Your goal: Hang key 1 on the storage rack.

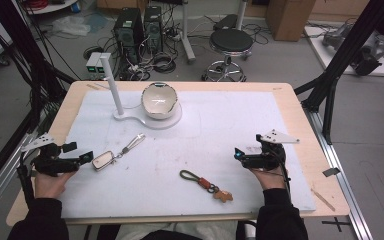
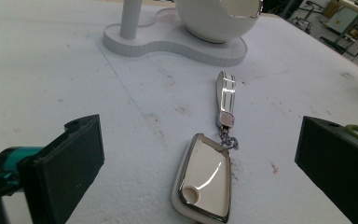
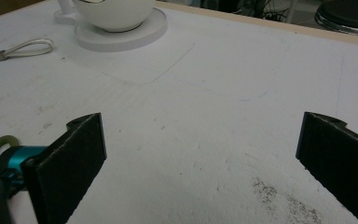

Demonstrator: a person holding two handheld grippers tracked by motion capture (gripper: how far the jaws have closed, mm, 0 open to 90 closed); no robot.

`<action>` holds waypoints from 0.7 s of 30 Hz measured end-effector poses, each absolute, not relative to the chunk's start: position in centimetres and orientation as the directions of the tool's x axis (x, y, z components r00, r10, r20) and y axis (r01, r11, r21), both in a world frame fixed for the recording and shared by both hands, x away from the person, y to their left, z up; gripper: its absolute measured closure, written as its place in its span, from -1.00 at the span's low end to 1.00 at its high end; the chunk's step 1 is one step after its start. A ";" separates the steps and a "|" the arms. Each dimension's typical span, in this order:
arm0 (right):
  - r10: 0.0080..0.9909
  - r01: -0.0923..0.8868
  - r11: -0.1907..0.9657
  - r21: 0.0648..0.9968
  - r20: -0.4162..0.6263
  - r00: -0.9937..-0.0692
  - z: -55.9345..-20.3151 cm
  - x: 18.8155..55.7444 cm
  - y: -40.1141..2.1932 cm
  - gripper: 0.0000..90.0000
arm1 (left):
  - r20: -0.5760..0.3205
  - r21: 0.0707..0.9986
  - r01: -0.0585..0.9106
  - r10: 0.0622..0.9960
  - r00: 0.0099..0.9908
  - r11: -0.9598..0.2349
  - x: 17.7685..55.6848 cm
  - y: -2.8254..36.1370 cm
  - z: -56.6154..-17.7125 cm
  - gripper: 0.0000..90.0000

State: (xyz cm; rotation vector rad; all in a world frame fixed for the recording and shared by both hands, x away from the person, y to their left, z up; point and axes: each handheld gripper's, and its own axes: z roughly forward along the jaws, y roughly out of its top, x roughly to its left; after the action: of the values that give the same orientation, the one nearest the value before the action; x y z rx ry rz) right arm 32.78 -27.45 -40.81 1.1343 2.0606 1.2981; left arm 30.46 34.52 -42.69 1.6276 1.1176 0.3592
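- Between your left tool's wide-open jaws, you're framing the glossy cream, chrome-rimmed key fob lying flat on the counter.
- Hard, slippery, probably light: you're best pinching its long edges.
- Your right tool is gaping empty.

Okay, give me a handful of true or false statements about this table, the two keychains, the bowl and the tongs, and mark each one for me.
1. The left tongs stand open with the cream key fob lying on the mat between the jaws. True.
2. The right tongs are clamped on the green-looped keychain. False: they are open with nothing between the jaws; that keychain lies apart on the mat.
3. The white bowl sits on a white stand with an upright post. True.
4. The key fob lies inside the bowl. False: it rests on the white mat.
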 end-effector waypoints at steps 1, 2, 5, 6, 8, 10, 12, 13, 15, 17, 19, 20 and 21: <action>0.827 0.402 0.218 0.889 0.050 -0.560 -40.8 32.8 -27.4 -0.99 | -0.296 0.876 0.481 0.805 0.515 0.014 30.5 34.5 -42.7 -0.96; 0.828 0.407 0.221 0.886 0.050 -0.559 -40.9 32.8 -27.4 -0.99 | -0.294 0.876 0.482 0.806 0.514 0.012 30.5 34.5 -42.7 -0.96; 0.827 0.407 0.224 0.885 0.048 -0.560 -40.9 32.9 -27.4 -0.99 | -0.276 0.882 0.472 0.814 0.511 0.003 30.5 34.4 -42.7 -0.96; 0.826 0.409 0.229 0.883 0.047 -0.562 -40.9 32.9 -27.4 -0.99 | -0.262 0.884 0.467 0.820 0.510 -0.008 30.4 34.3 -42.6 -0.96; 0.827 0.411 0.228 0.883 0.047 -0.560 -40.9 32.9 -27.4 -0.99 | -0.252 0.888 0.460 0.819 0.515 -0.017 30.3 34.2 -42.5 -0.96; 0.827 0.411 0.226 0.883 0.050 -0.560 -40.9 32.9 -27.4 -0.99 | -0.253 0.889 0.459 0.817 0.518 -0.016 30.3 34.1 -42.5 -0.96; 0.826 0.412 0.224 0.883 0.052 -0.561 -40.9 32.9 -27.4 -0.99 | -0.248 0.889 0.458 0.820 0.516 -0.020 30.2 34.1 -42.5 -0.96; 0.826 0.412 0.224 0.883 0.052 -0.561 -40.9 32.9 -27.4 -0.99 | -0.248 0.889 0.458 0.820 0.516 -0.020 30.2 34.1 -42.5 -0.96; 0.826 0.414 0.223 0.883 0.055 -0.562 -40.9 32.9 -27.4 -0.99 | -0.240 0.890 0.455 0.820 0.520 -0.028 30.2 34.2 -42.4 -0.96; 0.827 0.415 0.224 0.882 0.053 -0.560 -40.9 32.9 -27.4 -0.99 | -0.242 0.889 0.457 0.818 0.522 -0.029 30.2 34.2 -42.4 -0.96; 0.827 0.418 0.227 0.880 0.053 -0.559 -40.9 32.9 -27.3 -0.99 | -0.241 0.888 0.459 0.818 0.523 -0.032 30.2 34.1 -42.4 -0.96; 0.827 0.420 0.231 0.877 0.050 -0.560 -40.9 32.9 -27.3 -0.99 | -0.242 0.887 0.461 0.818 0.522 -0.032 30.2 34.0 -42.5 -0.96; 0.827 0.420 0.231 0.877 0.050 -0.560 -40.9 32.9 -27.3 -0.99 | -0.242 0.887 0.461 0.817 0.523 -0.032 30.2 34.0 -42.5 -0.96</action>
State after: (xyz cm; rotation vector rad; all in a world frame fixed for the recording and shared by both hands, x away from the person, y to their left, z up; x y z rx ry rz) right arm 32.91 -27.25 -40.94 1.1449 2.0823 1.2755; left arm 30.23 34.02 -42.50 1.6710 1.0963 0.4068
